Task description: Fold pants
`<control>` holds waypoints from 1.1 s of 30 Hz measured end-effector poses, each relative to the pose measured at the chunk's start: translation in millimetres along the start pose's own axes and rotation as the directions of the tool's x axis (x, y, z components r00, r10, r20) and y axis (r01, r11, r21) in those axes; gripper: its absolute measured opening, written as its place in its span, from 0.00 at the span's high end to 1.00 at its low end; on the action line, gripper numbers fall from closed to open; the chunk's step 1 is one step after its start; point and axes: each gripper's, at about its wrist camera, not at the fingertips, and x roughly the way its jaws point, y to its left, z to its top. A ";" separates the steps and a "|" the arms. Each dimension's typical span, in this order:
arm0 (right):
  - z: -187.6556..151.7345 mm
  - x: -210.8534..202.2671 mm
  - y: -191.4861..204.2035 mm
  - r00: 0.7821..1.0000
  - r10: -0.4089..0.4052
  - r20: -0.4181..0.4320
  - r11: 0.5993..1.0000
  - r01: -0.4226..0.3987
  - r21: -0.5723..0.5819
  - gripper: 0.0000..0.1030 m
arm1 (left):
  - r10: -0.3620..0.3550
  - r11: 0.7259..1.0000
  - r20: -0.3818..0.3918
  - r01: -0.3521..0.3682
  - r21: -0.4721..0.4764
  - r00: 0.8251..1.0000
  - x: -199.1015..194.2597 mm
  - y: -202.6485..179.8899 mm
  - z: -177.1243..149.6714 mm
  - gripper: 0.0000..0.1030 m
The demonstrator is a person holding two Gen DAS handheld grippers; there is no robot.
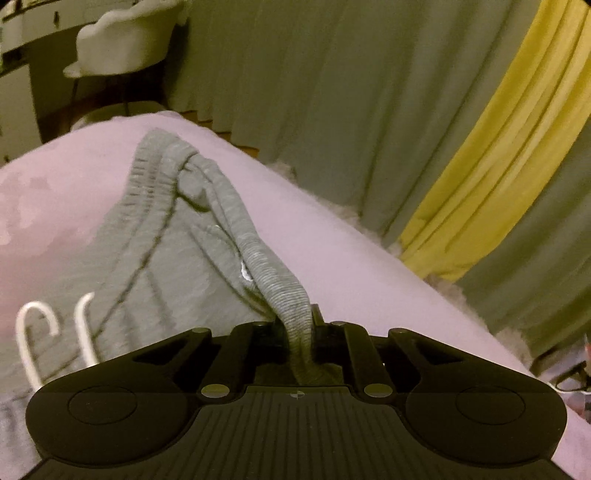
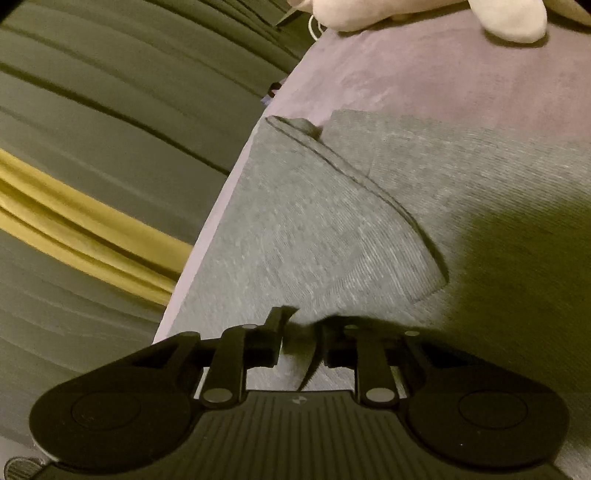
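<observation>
Grey sweatpants (image 1: pixel 166 251) lie on a pink bed cover (image 1: pixel 351 266), with white drawstrings (image 1: pixel 29 332) at the lower left. My left gripper (image 1: pixel 295 317) is shut on the ribbed waistband (image 1: pixel 266 266), which rises from the bed as a taut band into the jaws. In the right wrist view, the pants (image 2: pixel 314 221) spread flat and show a pocket seam (image 2: pixel 369 206). My right gripper (image 2: pixel 303 328) sits low on the cloth near the bed's edge. Its jaws are close together with a raised fold of grey fabric pinched between them; the right finger is partly covered by cloth.
Grey curtains with a yellow stripe (image 1: pixel 480 166) hang close behind the bed. A white chair (image 1: pixel 125 37) and a desk stand at the far left. White pillows (image 2: pixel 424 14) lie at the head of the bed cover (image 2: pixel 406 74). The bed edge (image 2: pixel 207 229) drops off beside the pants.
</observation>
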 end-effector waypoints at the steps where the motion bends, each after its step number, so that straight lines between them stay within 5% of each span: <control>1: 1.1 0.2 4.3 1.000 -0.012 -0.002 1.000 0.012 0.000 0.86 | -0.008 1.000 0.003 0.008 -0.003 1.000 -9.9 1.2 -0.5 0.89; 3: 6.6 -5.0 15.3 1.000 -0.015 -0.012 1.000 0.015 0.005 0.93 | -0.041 0.999 0.022 0.042 -0.026 0.999 -33.2 6.0 2.1 0.89; 7: 24.6 -53.7 42.9 0.992 0.119 0.048 0.993 -0.119 -0.010 0.94 | -0.156 0.988 0.090 0.157 -0.010 0.984 -99.4 21.0 -3.6 0.89; 12: 48.4 -139.2 36.7 0.970 0.218 0.110 0.976 -0.216 -0.028 0.94 | -0.241 0.969 0.154 0.246 -0.016 0.958 -169.3 78.4 -58.6 0.88; 15: 47.6 -164.1 9.6 0.987 0.138 0.083 0.987 -0.130 -0.089 0.94 | -0.222 0.974 0.089 0.224 -0.014 0.971 -165.5 117.7 -113.8 0.86; 17: 37.1 -155.2 -5.3 1.000 0.007 0.019 0.990 -0.004 -0.139 0.94 | -0.139 0.989 -0.008 0.139 0.048 0.990 -143.0 130.6 -151.2 0.84; 19: 23.8 -134.8 -19.8 0.985 -0.158 -0.075 0.975 0.144 -0.171 0.93 | -0.042 0.996 -0.117 0.051 0.074 0.992 -115.3 138.9 -175.6 0.83; 21: 10.6 -120.9 -30.4 0.960 -0.247 -0.135 0.959 0.222 -0.174 0.89 | -0.046 0.998 -0.109 0.050 0.036 0.993 -108.1 147.4 -186.0 0.79; 22: 4.1 -119.6 -31.4 0.956 -0.261 -0.135 0.955 0.235 -0.182 0.89 | -0.057 0.998 -0.085 0.059 0.017 0.995 -111.9 148.5 -184.3 0.77; 25: -4.0 -121.6 -26.6 0.958 -0.263 -0.117 0.950 0.236 -0.205 0.84 | -0.039 0.999 -0.006 0.039 -0.003 0.999 -125.0 153.4 -174.4 0.46; 29: -2.9 -115.8 -31.0 0.967 -0.226 -0.117 0.964 0.205 -0.169 0.68 | -0.023 0.995 0.013 0.024 -0.094 1.000 -130.3 175.3 -160.3 0.44; 33: -8.3 -116.4 -30.7 0.969 -0.228 -0.094 0.960 0.207 -0.191 0.68 | -0.010 0.985 -0.013 0.007 -0.171 1.000 -126.3 196.7 -162.7 0.43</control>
